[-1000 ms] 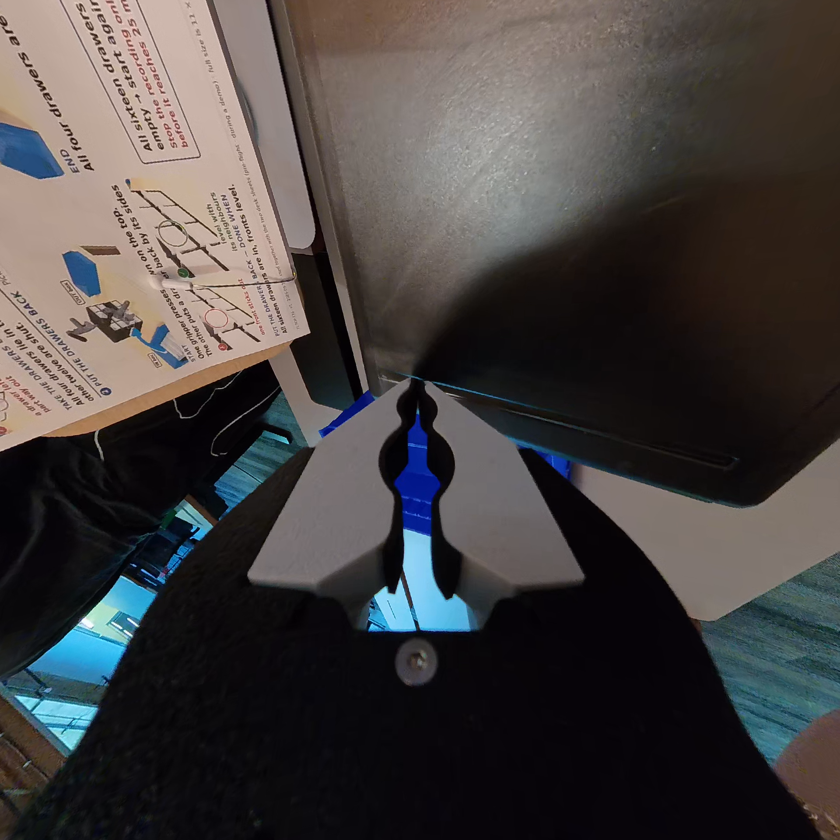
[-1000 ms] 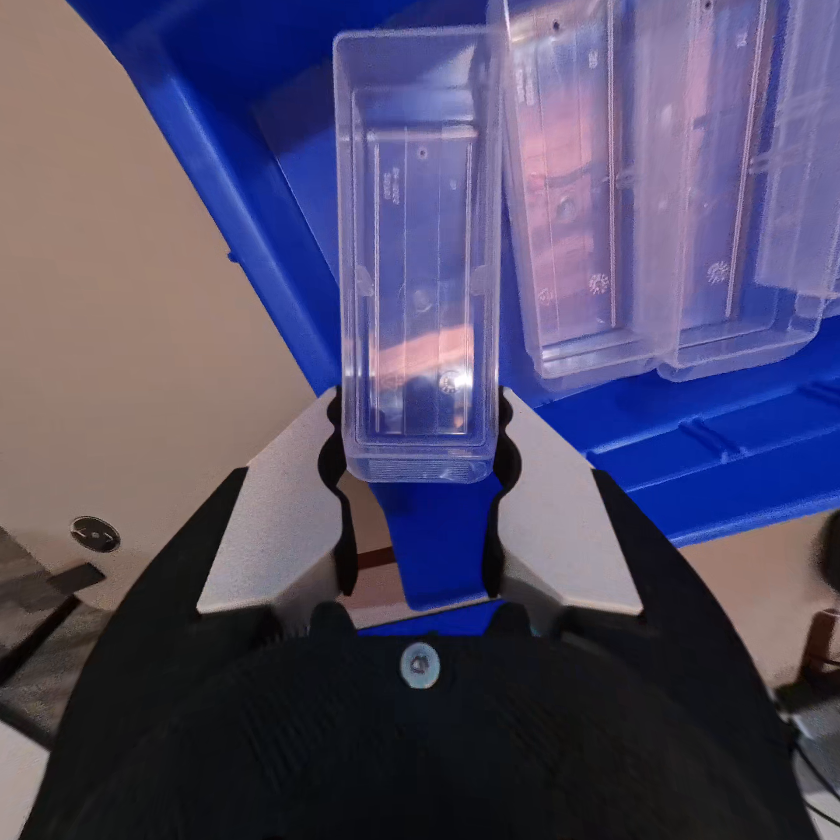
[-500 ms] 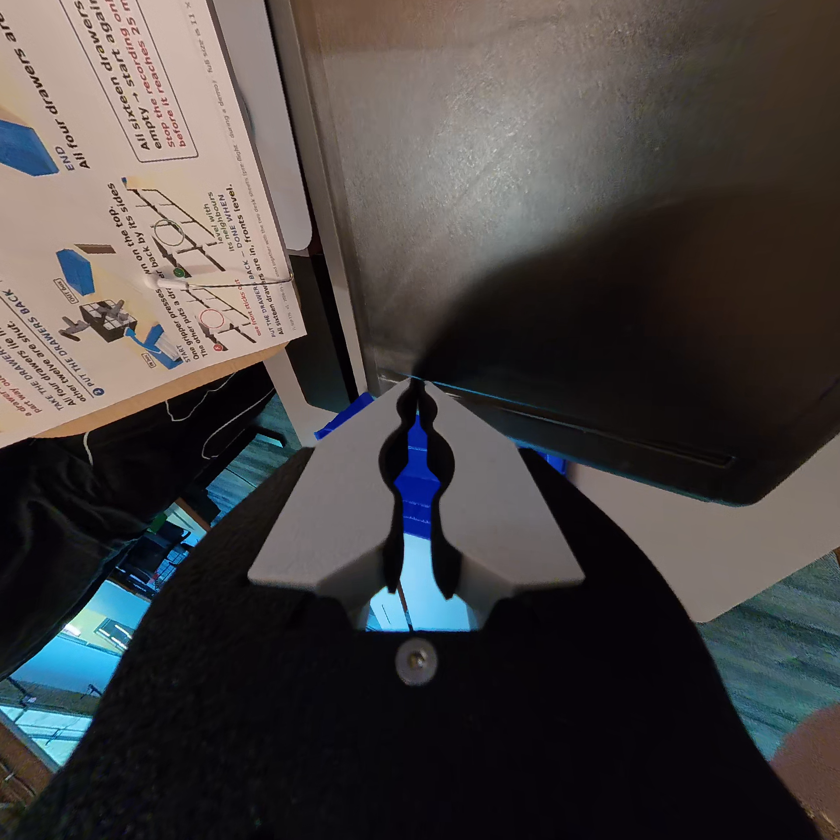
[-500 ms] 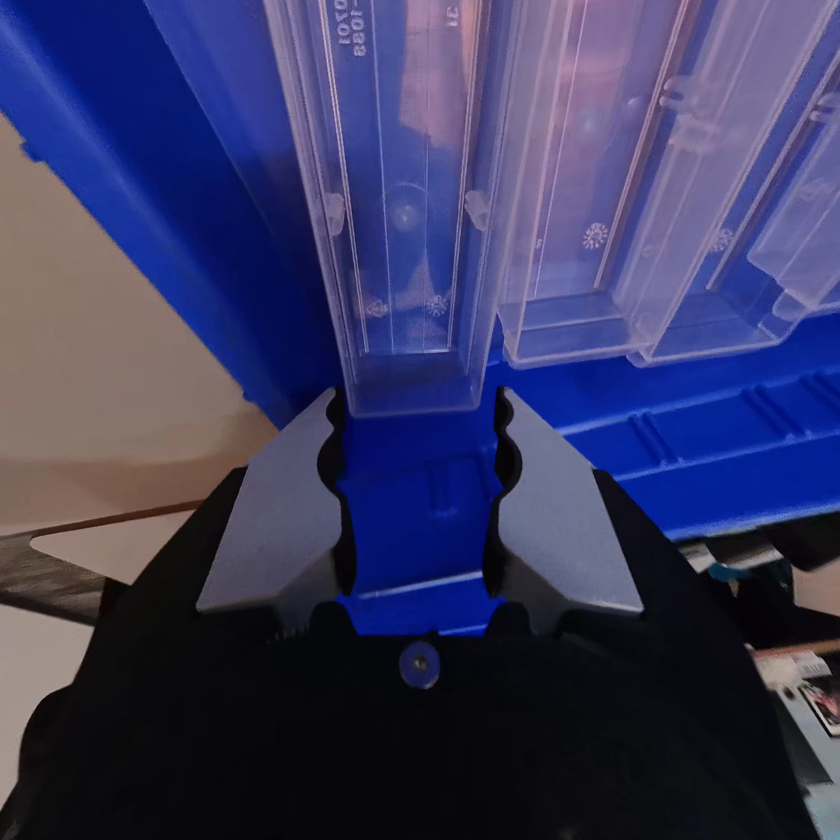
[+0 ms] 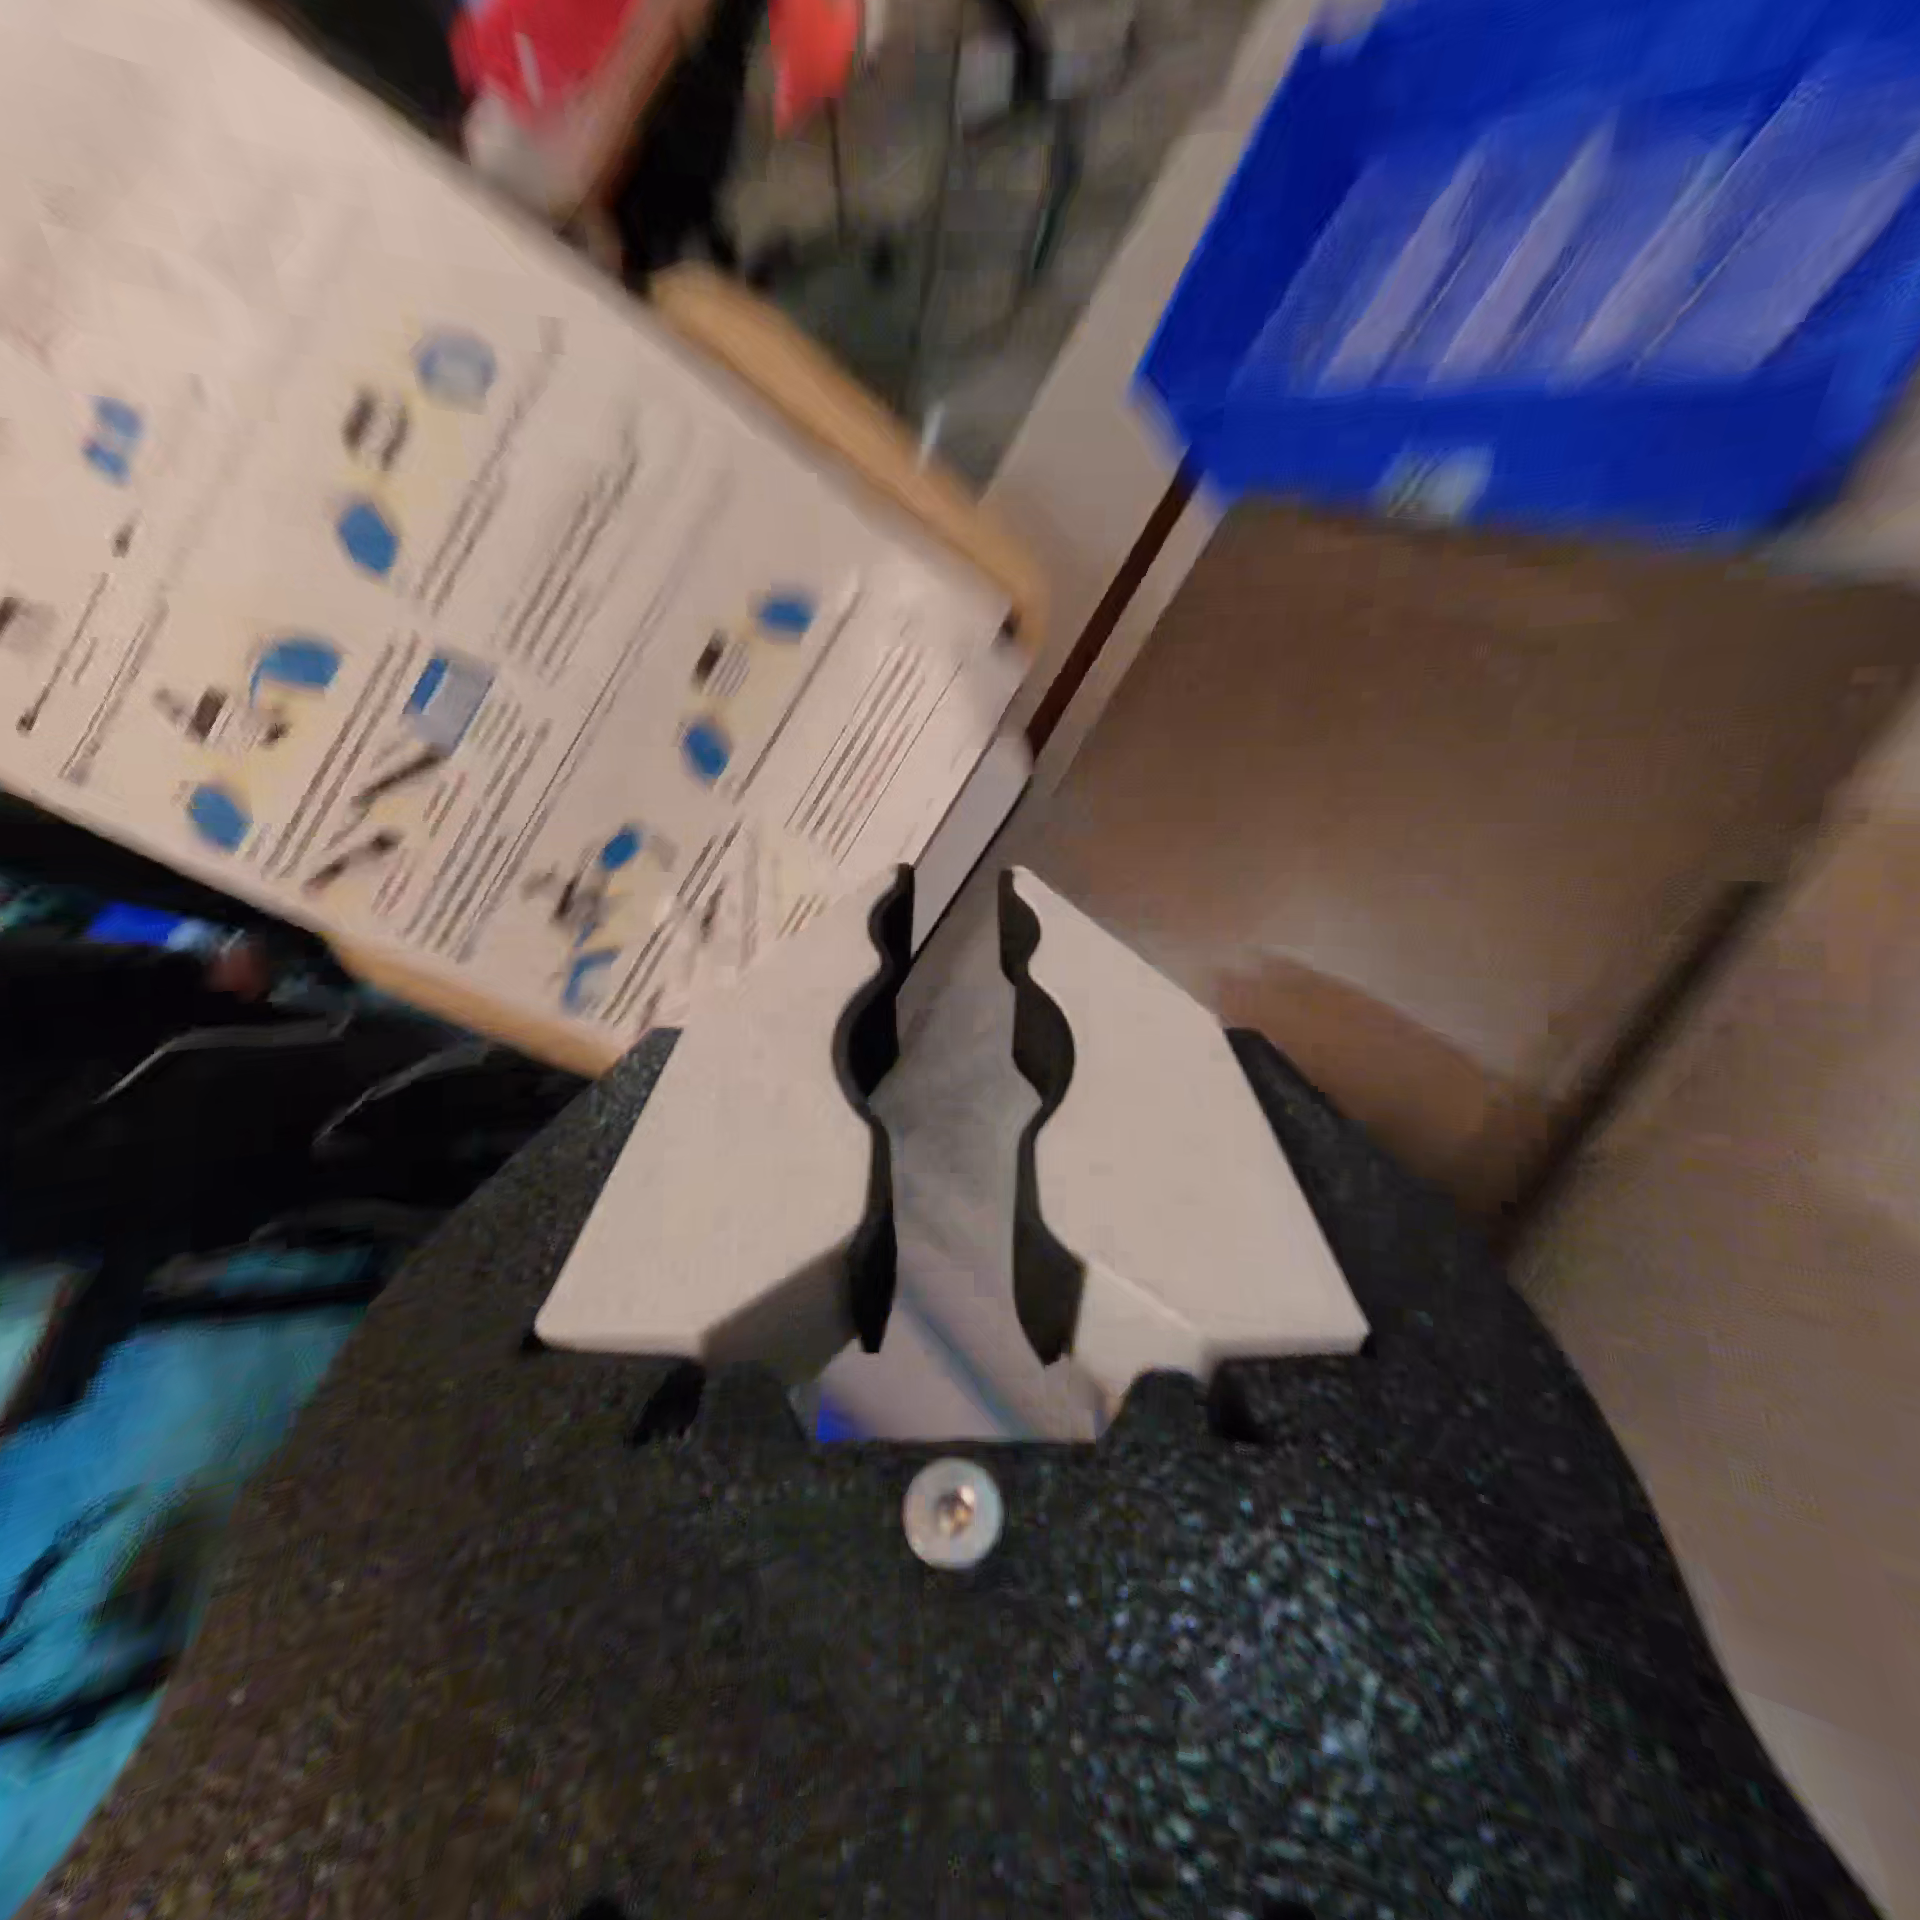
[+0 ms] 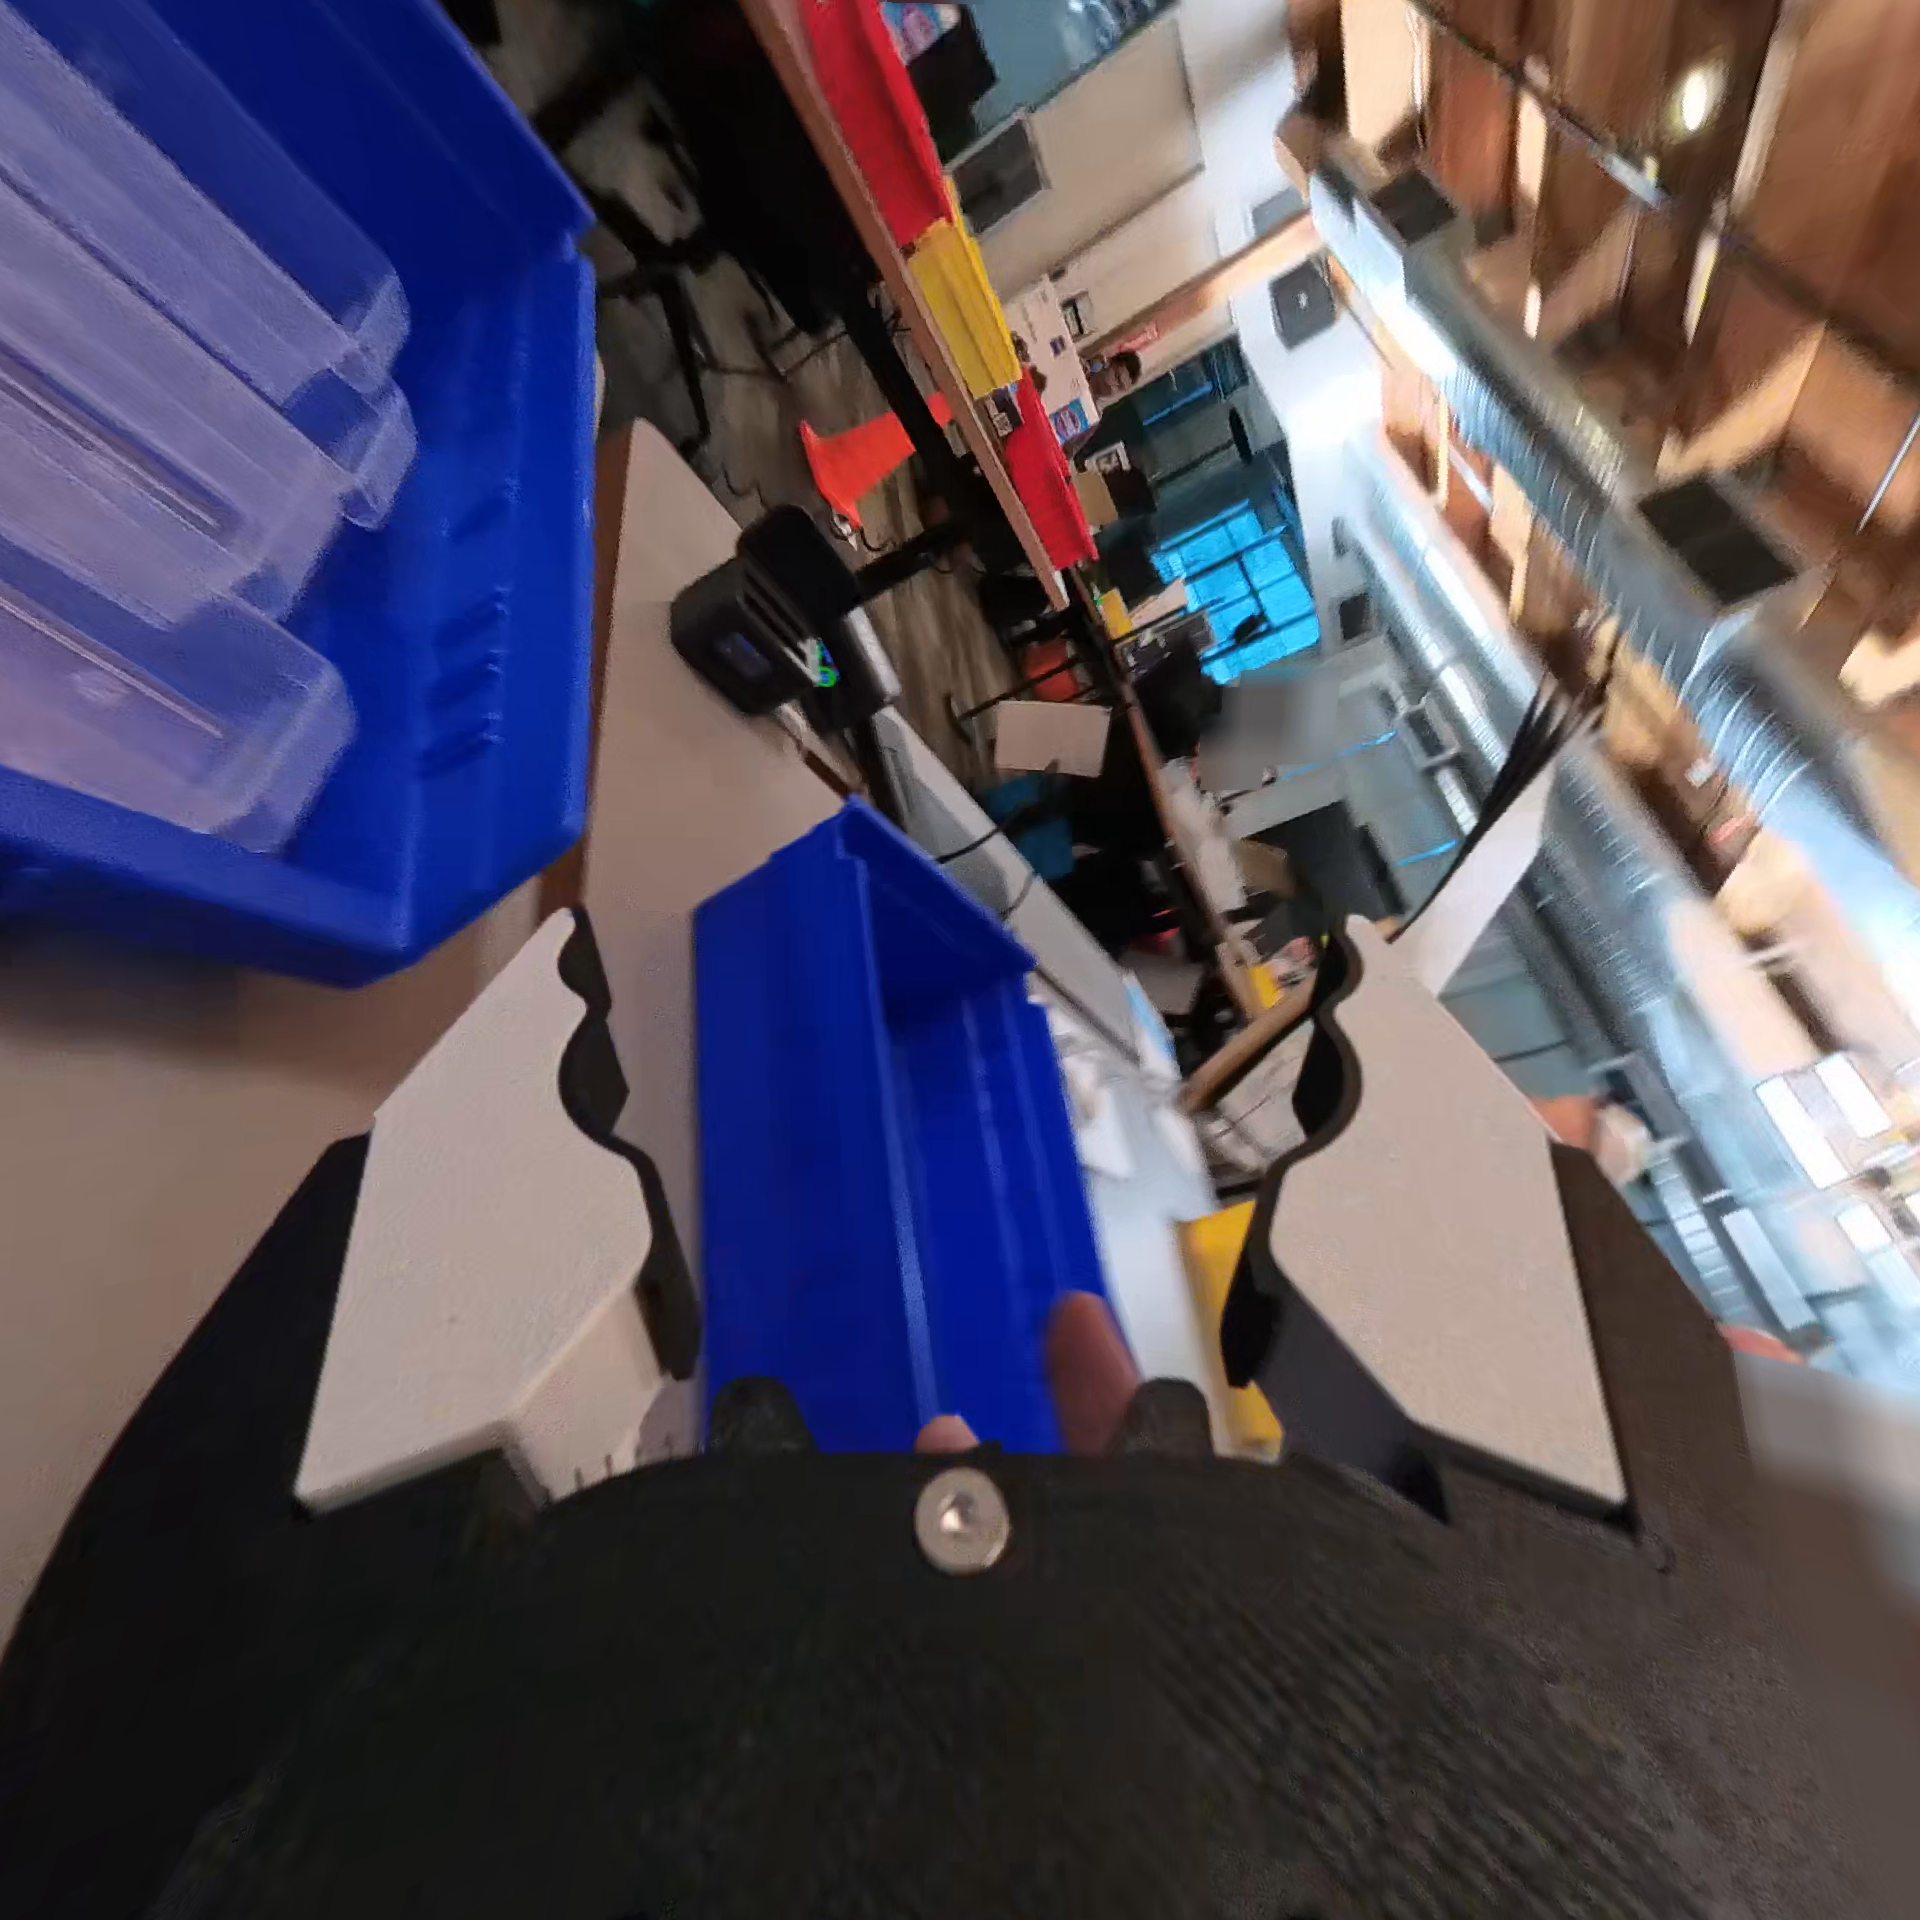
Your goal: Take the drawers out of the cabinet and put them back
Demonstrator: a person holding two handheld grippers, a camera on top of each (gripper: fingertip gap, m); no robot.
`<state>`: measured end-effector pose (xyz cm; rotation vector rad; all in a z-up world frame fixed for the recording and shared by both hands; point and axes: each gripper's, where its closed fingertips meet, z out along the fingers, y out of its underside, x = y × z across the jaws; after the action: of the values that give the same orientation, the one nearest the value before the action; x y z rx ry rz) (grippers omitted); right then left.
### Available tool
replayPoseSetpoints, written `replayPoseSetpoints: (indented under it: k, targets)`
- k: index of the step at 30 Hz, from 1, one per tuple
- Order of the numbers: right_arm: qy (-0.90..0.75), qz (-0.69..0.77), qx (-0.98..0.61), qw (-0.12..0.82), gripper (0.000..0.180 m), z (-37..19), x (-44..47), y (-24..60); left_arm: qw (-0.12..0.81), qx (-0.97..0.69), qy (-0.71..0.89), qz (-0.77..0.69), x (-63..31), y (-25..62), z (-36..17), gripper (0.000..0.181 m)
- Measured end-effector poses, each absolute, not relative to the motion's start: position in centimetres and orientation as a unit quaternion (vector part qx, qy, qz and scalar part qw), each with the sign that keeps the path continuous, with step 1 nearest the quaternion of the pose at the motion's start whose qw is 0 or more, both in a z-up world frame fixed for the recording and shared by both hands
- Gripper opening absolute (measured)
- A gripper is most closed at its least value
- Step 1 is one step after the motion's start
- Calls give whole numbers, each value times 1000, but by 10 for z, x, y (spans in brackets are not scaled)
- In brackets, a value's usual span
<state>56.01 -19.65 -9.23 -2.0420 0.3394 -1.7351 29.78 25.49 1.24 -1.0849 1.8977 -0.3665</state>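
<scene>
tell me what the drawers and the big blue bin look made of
Drawers: clear, glossy hard plastic, likely; the blue shows through them and their rims catch highlights. Big blue bin: opaque moulded plastic with a slight sheen, judging by its ribbed wall and rounded rim.

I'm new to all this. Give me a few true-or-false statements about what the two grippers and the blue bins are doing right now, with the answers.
1. The right gripper is wide open. True.
2. The right gripper clamps a clear drawer. False: nothing is between its fingers; the clear drawers lie in the large blue bin.
3. A smaller blue bin shows beyond the right gripper's fingers. True.
4. The left gripper holds the instruction sheet. False: it holds nothing, with only a narrow gap between its fingers; the sheet lies off to its left.
</scene>
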Motion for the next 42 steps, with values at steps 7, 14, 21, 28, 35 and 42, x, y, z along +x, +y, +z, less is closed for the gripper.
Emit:
replayPoseSetpoints:
  k: [7,14,21,28,35,42]
  targets:
    - [222,-570,-713,343,122,-123,486,-195,507,-339,712,-348,264,85,-4,29]
    - [272,-456,-727,435,117,-149,456,-176,436,-360,697,-440,291,-33,-112,38]
    - [316,-431,-699,475,119,-149,454,-183,498,-459,635,-372,386,-43,-180,57]
    - [322,-413,-694,494,120,-150,458,-182,514,-597,540,-296,475,13,-200,82]
    - [325,-404,-692,502,116,-150,459,-185,478,-630,525,-313,490,24,-214,20]
    - [316,-407,-694,503,111,-143,456,-186,500,-608,526,-322,452,28,-211,8]
